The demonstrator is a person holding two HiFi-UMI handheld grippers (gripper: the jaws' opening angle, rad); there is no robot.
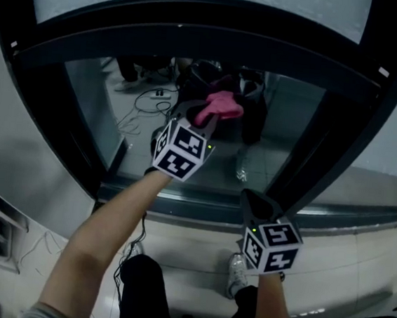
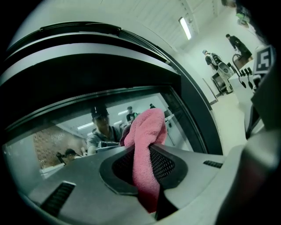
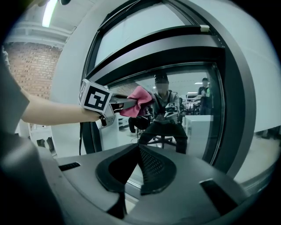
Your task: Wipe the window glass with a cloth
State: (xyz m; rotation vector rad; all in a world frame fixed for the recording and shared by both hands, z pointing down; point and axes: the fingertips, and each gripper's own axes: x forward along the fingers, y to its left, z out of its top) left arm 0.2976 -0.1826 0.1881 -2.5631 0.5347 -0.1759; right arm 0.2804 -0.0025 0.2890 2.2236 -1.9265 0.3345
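Two grippers | left gripper (image 1: 204, 114) clamps pink cloth (image 1: 223, 104), bunched past its tips to meet window glass (image 1: 286, 129) | right gripper (image 1: 252, 200) closed, empty, parked below left, evidently spare.

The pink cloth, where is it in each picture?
Head view: upper middle, the pink cloth sits at the tip of the left tongs, by the glass.
Left gripper view: centre, pinched between the tongs.
Right gripper view: left of centre, upper half.
Shared landmark: the dark window frame, above the cloth in all three.
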